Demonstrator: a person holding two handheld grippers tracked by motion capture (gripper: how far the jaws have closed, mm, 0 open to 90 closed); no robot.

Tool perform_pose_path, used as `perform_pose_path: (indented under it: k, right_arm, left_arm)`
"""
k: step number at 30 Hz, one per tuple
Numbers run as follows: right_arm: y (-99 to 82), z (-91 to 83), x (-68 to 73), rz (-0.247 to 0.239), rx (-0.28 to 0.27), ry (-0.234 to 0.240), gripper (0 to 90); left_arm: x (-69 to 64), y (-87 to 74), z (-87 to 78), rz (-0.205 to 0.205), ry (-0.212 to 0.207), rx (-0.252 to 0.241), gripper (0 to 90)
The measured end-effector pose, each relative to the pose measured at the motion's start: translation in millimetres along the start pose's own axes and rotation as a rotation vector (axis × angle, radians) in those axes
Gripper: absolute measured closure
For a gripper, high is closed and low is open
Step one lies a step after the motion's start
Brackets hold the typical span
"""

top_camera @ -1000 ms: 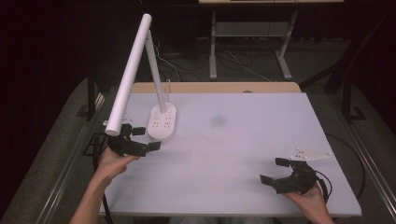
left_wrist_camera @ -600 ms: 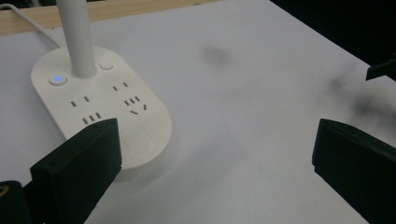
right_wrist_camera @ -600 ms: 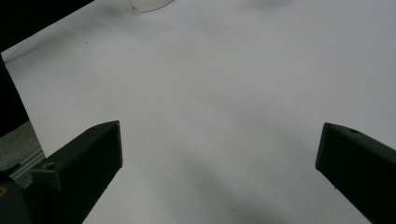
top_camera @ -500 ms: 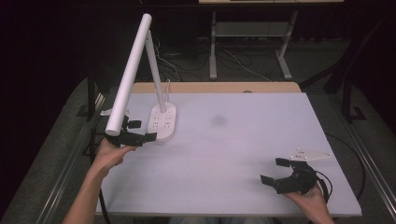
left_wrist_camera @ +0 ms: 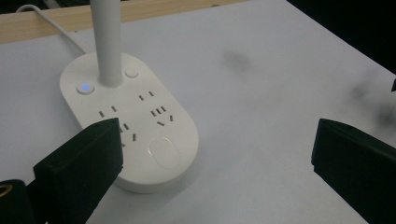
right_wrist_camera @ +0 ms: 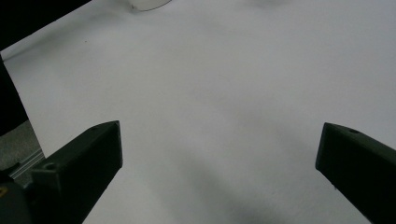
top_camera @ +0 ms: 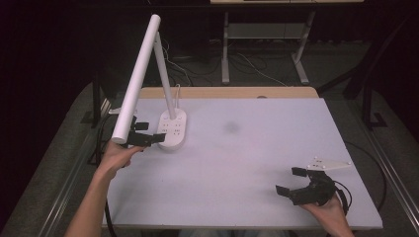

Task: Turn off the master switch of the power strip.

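A white desk lamp stands at the table's left; its oval base (top_camera: 171, 130) carries sockets and its long tube head (top_camera: 137, 79) slants toward me. My left gripper (top_camera: 154, 132) is open right at the base's near-left edge, under the tip of the tube. In the left gripper view the base (left_wrist_camera: 140, 116) lies between and ahead of the jaws, one jaw overlapping its near-left rim, and a blue-lit button (left_wrist_camera: 85, 87) glows beside the stem (left_wrist_camera: 106, 37). My right gripper (top_camera: 287, 180) hovers open at the table's near right, with bare white table (right_wrist_camera: 219, 107) between its jaws.
The white tabletop (top_camera: 257, 148) has a faint dark smudge (top_camera: 231, 127) near the middle. A wooden strip (top_camera: 232, 92) runs along the back edge, where the lamp's cable (top_camera: 176, 91) leaves. A metal-legged table (top_camera: 267, 34) stands behind on the floor.
My left gripper has moved forward and right, up to the lamp base. The right gripper has stayed where it was, still open.
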State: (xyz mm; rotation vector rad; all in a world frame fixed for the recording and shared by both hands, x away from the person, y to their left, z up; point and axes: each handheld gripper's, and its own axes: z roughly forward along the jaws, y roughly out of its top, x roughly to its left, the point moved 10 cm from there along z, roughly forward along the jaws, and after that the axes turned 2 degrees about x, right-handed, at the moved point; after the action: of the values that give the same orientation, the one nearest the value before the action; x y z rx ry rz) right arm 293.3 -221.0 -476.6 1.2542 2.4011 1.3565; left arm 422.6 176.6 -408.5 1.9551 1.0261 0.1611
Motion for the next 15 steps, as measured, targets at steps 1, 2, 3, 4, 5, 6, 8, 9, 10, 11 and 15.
perform_pose_path:
  k: [1,2,3,4,5,6,8,9,10,11,15]
  right_arm:
    - [-0.1,-0.1,0.0,0.000,0.001,0.000,0.0]
    - [-0.1,-0.2,0.1,-0.001,0.001,0.000,0.0]
    - [-0.2,-0.2,0.2,-0.001,0.000,0.000,0.0]
    - [-0.2,-0.3,0.3,-0.002,0.000,0.000,0.0]
    - [-0.3,-0.3,0.2,-0.003,-0.001,0.000,0.0]
    - [0.1,-0.3,-0.8,-0.006,-0.004,-0.003,0.0]
    - [0.2,-0.4,-1.3,-0.007,-0.006,-0.004,0.0]
    - [0.3,-0.5,-1.4,-0.007,-0.006,-0.004,0.0]
    - [0.4,-0.6,-1.7,-0.008,-0.008,-0.005,0.0]
    - [0.4,-0.9,-1.8,-0.009,-0.008,-0.005,0.0]
    - [-0.4,-1.8,-1.6,0.001,-0.003,-0.004,0.0]
  left_arm:
    - [1.6,0.2,-0.1,0.004,0.001,0.006,1.0]
    - [2.2,0.9,0.4,-0.006,0.003,0.004,1.0]
    - [3.8,1.8,0.9,0.003,0.002,0.005,1.0]
    - [4.6,2.8,1.3,-0.002,0.004,0.004,1.0]
    - [5.5,4.0,1.6,-0.003,0.003,0.003,1.1]
    - [6.4,5.5,2.1,-0.004,0.003,0.000,1.2]
    - [8.7,7.9,2.7,0.000,0.007,0.004,1.4]
    - [9.8,9.1,2.8,0.001,0.009,0.005,1.5]
    - [10.7,10.7,3.2,-0.001,0.009,0.001,1.6]
    - [11.7,11.9,3.4,-0.004,0.010,0.000,1.6]
    - [17.3,15.5,4.9,-0.010,0.017,0.000,2.0]
